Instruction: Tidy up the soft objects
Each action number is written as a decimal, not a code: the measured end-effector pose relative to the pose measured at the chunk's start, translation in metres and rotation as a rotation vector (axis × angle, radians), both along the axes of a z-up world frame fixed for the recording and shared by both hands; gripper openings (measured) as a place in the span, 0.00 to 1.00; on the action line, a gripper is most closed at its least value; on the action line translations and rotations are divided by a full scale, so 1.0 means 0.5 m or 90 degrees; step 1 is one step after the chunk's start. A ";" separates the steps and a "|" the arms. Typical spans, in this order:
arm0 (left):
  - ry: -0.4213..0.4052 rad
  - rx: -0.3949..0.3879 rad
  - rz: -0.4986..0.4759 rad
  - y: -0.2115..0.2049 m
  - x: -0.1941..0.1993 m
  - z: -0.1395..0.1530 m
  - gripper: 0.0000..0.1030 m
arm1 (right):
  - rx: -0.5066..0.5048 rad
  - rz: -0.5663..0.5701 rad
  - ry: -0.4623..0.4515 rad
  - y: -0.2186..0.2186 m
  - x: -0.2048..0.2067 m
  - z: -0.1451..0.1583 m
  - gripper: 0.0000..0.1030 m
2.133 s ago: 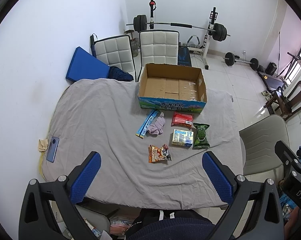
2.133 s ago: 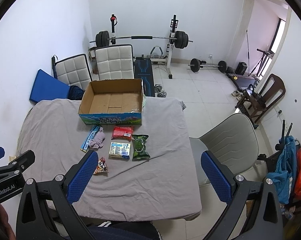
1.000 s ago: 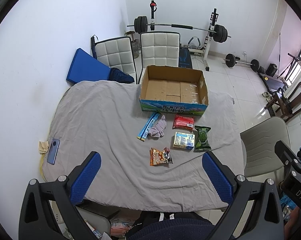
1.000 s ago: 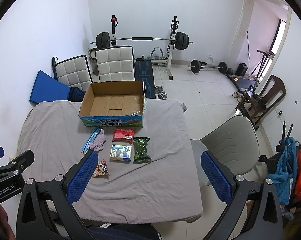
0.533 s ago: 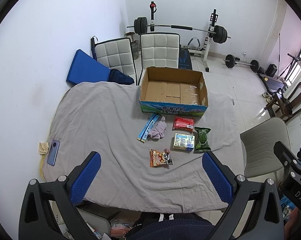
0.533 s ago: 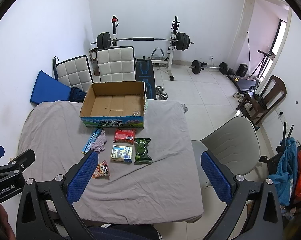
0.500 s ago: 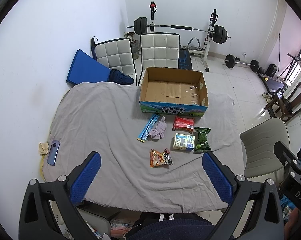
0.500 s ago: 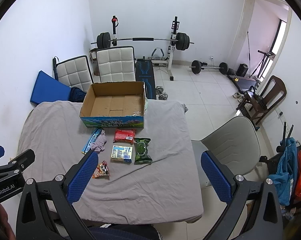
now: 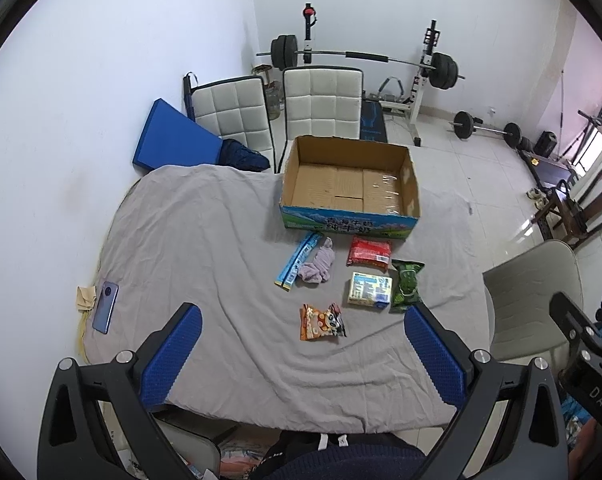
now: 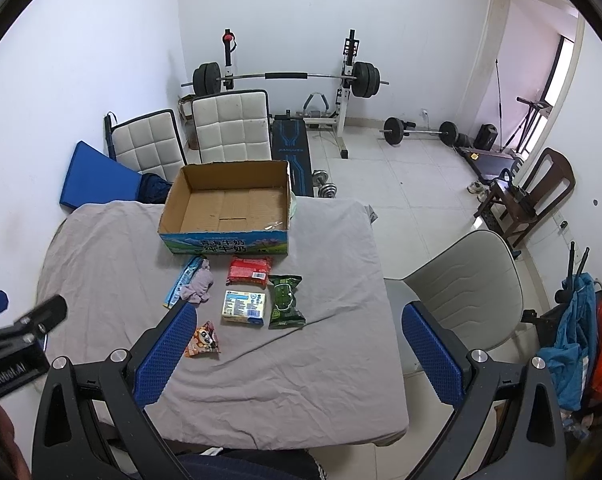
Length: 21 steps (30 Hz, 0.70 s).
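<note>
Grey-clothed table (image 9: 189, 240): open cardboard box (image 9: 351, 184) at far edge, six soft packets unmoved. Left gripper (image 9: 301, 348), right gripper (image 10: 297, 348): jaws spread, empty, unchanged.

Phone (image 9: 105, 306) on the grey-covered table (image 9: 189, 240); barbell rack (image 10: 285, 80) behind.

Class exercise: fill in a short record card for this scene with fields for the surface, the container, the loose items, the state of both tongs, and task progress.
surface: table under a grey cloth
container: open cardboard box, empty inside
loose items: blue strip pack, lilac cloth, red packet, white-blue pack, green packet, orange panda snack, all in front of the box
other: phone near the table's left edge
left tongs: open, holding nothing
right tongs: open, holding nothing
progress: nothing in the box yet
</note>
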<state>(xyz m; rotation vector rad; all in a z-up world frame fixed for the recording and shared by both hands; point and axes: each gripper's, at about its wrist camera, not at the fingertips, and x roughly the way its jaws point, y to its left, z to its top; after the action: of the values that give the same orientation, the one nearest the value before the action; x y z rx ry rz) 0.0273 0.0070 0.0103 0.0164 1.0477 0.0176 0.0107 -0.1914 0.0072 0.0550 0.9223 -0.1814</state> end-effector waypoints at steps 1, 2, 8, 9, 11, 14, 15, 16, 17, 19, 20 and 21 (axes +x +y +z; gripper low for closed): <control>0.002 -0.003 0.001 0.001 0.010 -0.008 1.00 | 0.001 -0.003 0.005 -0.006 0.008 -0.009 1.00; 0.008 -0.004 0.001 0.000 0.023 -0.021 1.00 | 0.005 -0.005 0.014 -0.014 0.020 -0.022 1.00; 0.089 0.005 -0.010 -0.015 0.123 -0.172 1.00 | 0.030 -0.017 0.119 -0.074 0.126 -0.174 1.00; 0.105 0.012 -0.010 -0.019 0.139 -0.199 1.00 | 0.043 -0.015 0.138 -0.085 0.146 -0.206 1.00; 0.146 0.010 -0.013 -0.030 0.179 -0.271 1.00 | 0.059 -0.019 0.187 -0.106 0.199 -0.293 1.00; 0.201 -0.005 -0.018 -0.049 0.232 -0.372 1.00 | 0.082 -0.014 0.250 -0.125 0.270 -0.423 1.00; 0.210 -0.008 -0.019 -0.056 0.242 -0.395 1.00 | 0.084 -0.010 0.261 -0.129 0.286 -0.455 1.00; 0.225 -0.009 -0.019 -0.065 0.260 -0.430 1.00 | 0.087 -0.008 0.278 -0.130 0.309 -0.496 1.00; 0.238 -0.011 -0.020 -0.073 0.274 -0.456 1.00 | 0.092 -0.007 0.301 -0.131 0.339 -0.550 1.00; 0.262 -0.012 -0.022 -0.090 0.298 -0.511 1.00 | 0.100 -0.003 0.322 -0.128 0.377 -0.614 0.95; 0.270 -0.009 -0.022 -0.098 0.303 -0.526 1.00 | 0.102 -0.005 0.339 -0.126 0.404 -0.662 0.95; 0.284 -0.009 -0.022 -0.105 0.314 -0.555 1.00 | 0.106 -0.005 0.347 -0.124 0.419 -0.686 0.92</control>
<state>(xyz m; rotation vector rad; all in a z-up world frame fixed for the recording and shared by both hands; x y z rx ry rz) 0.1842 -0.0456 -0.2674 0.0269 1.4940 -0.0260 0.2200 -0.2532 -0.3359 0.1693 1.4799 -0.1273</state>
